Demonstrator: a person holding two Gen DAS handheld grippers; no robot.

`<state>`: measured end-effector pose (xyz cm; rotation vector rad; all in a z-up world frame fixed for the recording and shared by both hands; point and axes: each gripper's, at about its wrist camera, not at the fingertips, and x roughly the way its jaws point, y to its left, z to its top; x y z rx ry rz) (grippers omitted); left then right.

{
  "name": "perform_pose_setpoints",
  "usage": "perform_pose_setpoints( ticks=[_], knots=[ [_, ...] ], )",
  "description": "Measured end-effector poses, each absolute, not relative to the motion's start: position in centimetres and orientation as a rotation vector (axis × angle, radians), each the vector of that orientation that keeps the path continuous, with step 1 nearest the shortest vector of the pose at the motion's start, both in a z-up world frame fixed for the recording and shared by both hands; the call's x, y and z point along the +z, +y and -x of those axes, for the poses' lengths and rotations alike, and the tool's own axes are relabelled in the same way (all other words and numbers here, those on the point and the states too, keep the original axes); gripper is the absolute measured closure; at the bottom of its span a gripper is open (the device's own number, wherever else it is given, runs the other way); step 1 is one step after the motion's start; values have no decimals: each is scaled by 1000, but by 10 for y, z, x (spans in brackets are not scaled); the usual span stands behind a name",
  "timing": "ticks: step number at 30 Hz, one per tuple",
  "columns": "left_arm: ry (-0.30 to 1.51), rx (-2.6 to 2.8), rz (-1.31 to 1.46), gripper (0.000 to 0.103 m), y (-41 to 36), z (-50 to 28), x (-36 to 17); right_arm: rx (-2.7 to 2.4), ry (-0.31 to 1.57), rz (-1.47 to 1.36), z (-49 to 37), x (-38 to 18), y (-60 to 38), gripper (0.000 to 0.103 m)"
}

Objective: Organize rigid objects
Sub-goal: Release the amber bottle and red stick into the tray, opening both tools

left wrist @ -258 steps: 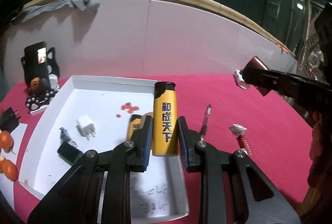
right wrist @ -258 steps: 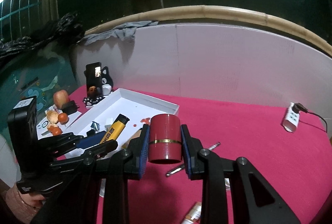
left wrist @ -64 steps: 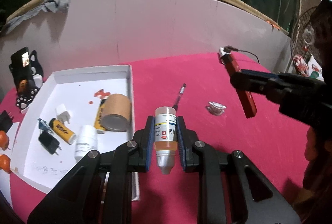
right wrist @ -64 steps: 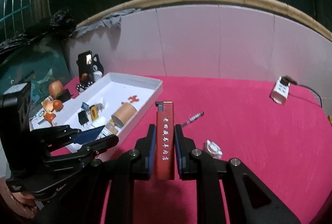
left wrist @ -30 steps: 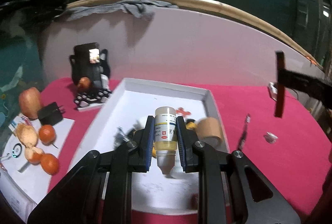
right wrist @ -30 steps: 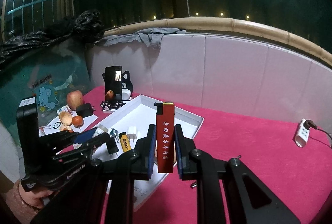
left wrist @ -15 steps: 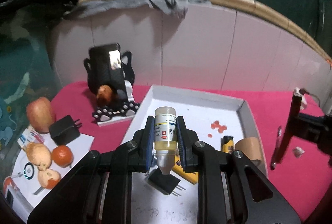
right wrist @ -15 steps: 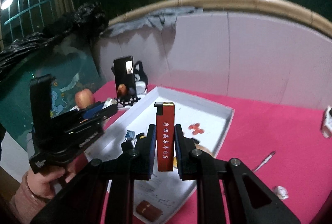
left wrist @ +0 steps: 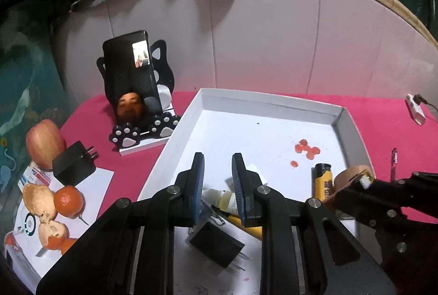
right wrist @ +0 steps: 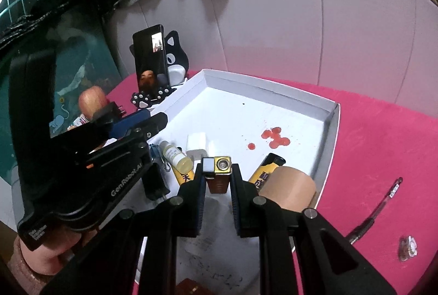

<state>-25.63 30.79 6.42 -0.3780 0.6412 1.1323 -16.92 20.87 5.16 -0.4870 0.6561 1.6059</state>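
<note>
Left wrist: left gripper (left wrist: 218,180) jaws are standing apart, gripping nothing; dropper bottle (left wrist: 220,197) is lying in the white tray (left wrist: 269,100) just below them, black charger (left wrist: 216,244) nearer. Right wrist: right gripper (right wrist: 217,185) jaws are clamping the red lighter (right wrist: 217,171) over the tray; tape roll (right wrist: 287,189) is sitting right of the jaws, pen (right wrist: 379,208) outside on the tabletop (right wrist: 383,136).

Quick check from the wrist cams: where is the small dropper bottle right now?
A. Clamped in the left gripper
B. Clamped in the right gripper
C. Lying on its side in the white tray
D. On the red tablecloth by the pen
C: the dropper bottle lies on its side on the white tray floor, and the left gripper above it is open.
</note>
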Motion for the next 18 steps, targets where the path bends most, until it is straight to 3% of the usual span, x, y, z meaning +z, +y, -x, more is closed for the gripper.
perform_pose_setpoints(
  ticks=[3,4,5,7,9,10,18],
  knots=[
    [648,1139,392,77,310,257,62,1618,657,497,170,49,210,85],
    [647,1141,397,63,310,258,61,1614,658,500,171,47,209,79],
    [651,1150,400,39,310,258,61,1607,654,502,171,46,209,73],
    [643,1178,390,22,308,259,61,1585,641,487,169,45,204,36],
    [632,1191,395,22,306,263,63,1555,623,469,165,48,200,17],
    [630,1195,407,21,307,265,64,1562,626,447,161,50,196,15],
    [580,1217,428,21,292,272,76,1496,538,284,130,82,156,15]
  ],
)
